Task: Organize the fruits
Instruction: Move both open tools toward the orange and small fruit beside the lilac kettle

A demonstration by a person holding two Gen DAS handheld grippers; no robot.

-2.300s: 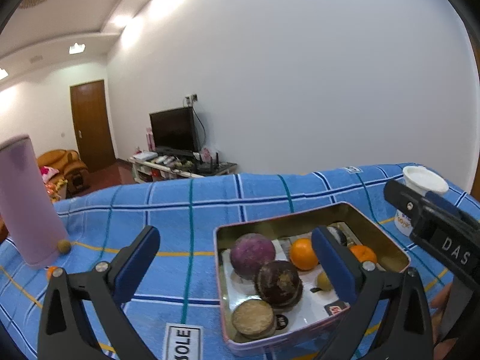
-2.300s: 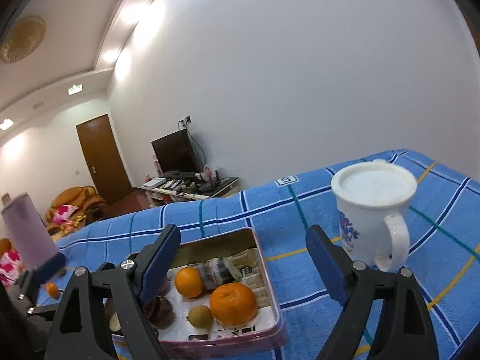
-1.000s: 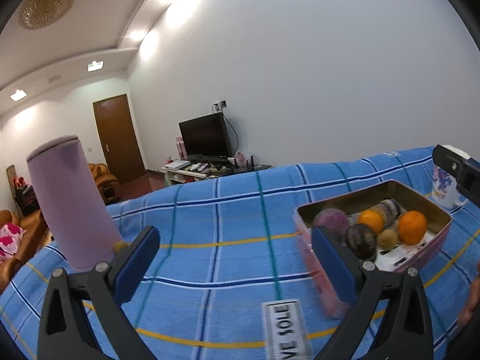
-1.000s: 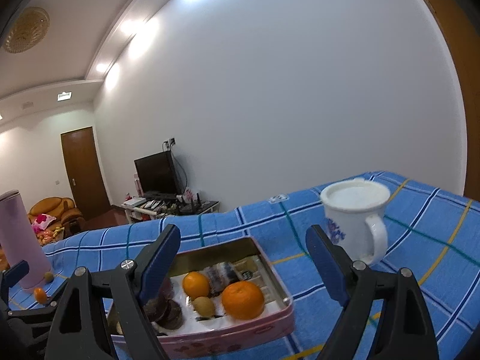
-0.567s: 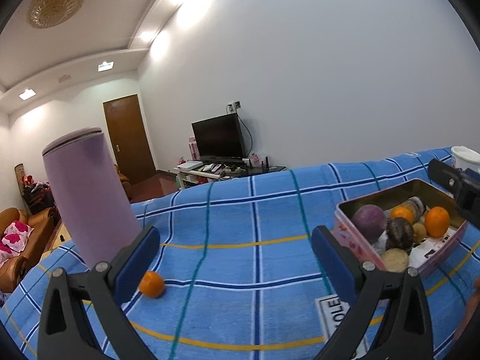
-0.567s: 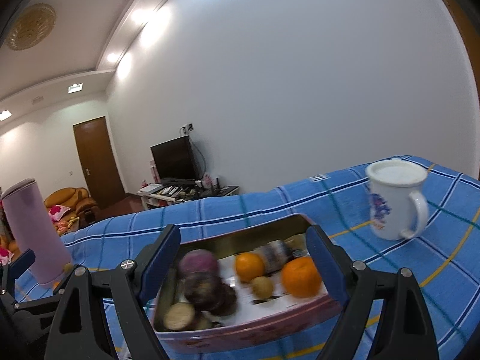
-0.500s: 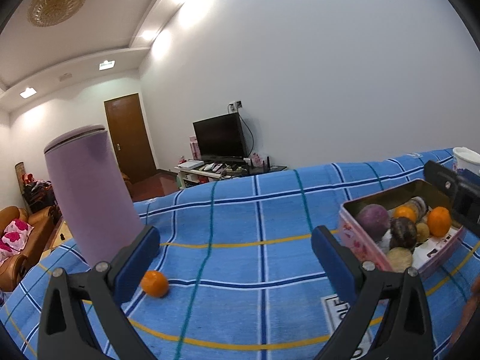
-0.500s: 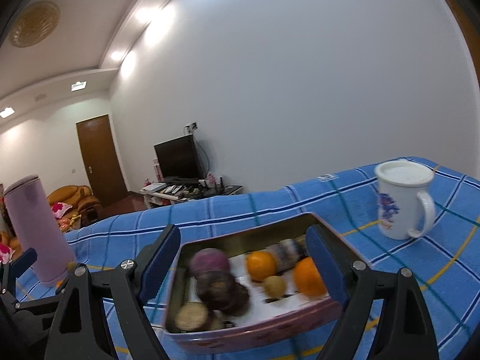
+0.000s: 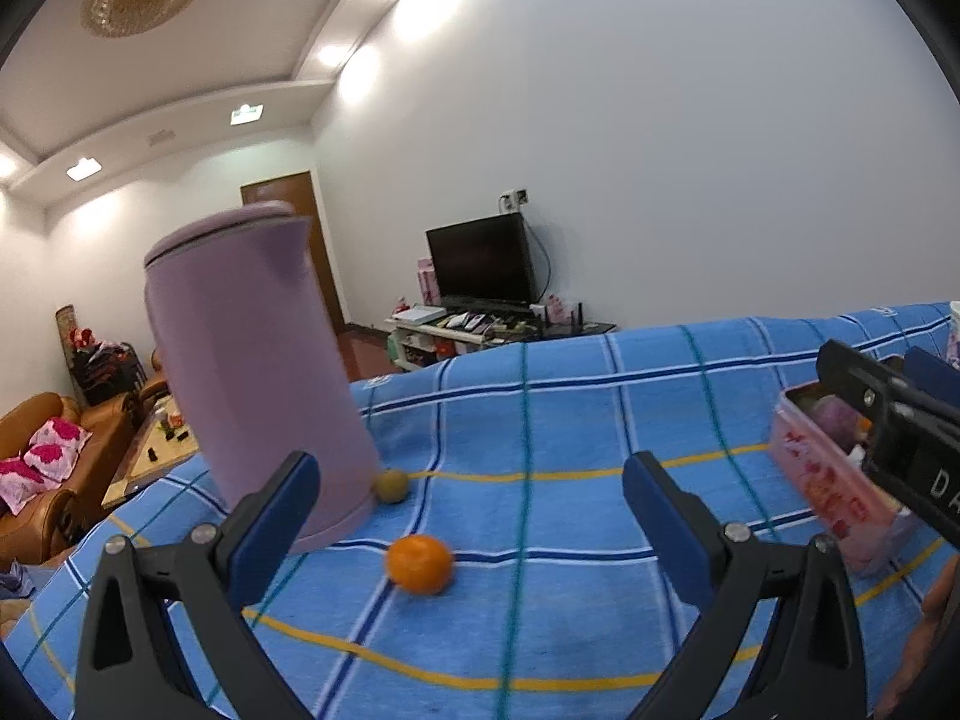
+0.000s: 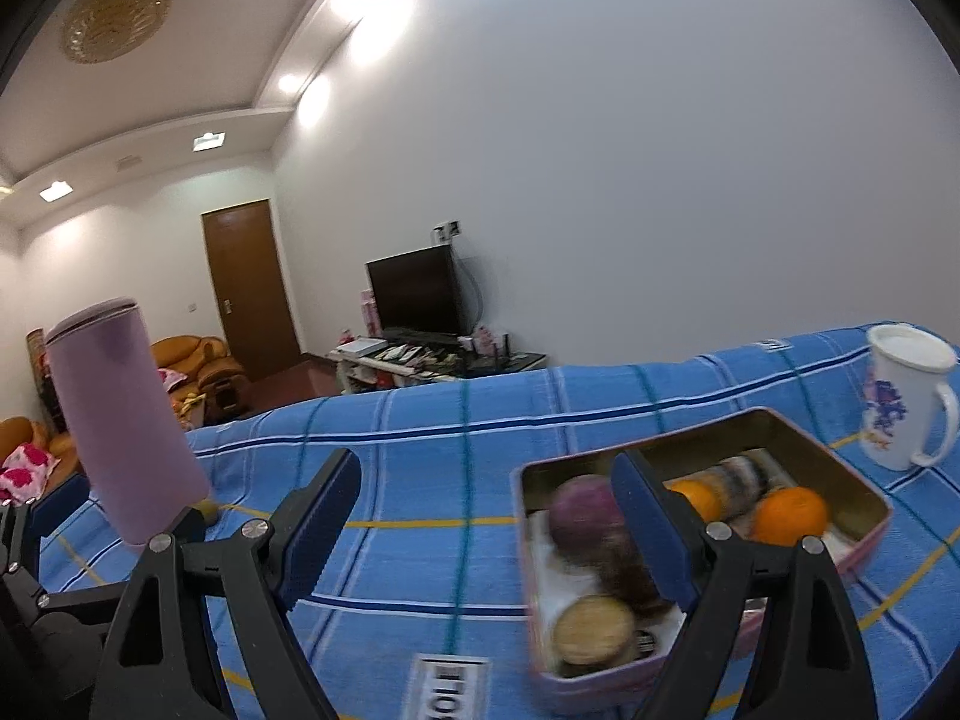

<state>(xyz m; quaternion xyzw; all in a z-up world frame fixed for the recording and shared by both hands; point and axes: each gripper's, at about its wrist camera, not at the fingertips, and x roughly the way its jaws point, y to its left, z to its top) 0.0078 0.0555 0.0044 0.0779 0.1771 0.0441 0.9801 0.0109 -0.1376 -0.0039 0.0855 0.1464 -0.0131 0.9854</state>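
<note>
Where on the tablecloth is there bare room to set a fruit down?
Bare: the cloth between the purple canister and the tin. Crowded: the tin, full of fruit, and the canister's foot, where an orange and a small brownish fruit lie.

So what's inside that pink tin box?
In the tin I see a purple fruit, two oranges, a dark brown fruit and a round tan one. The right gripper's finger hides part of the middle.
</note>
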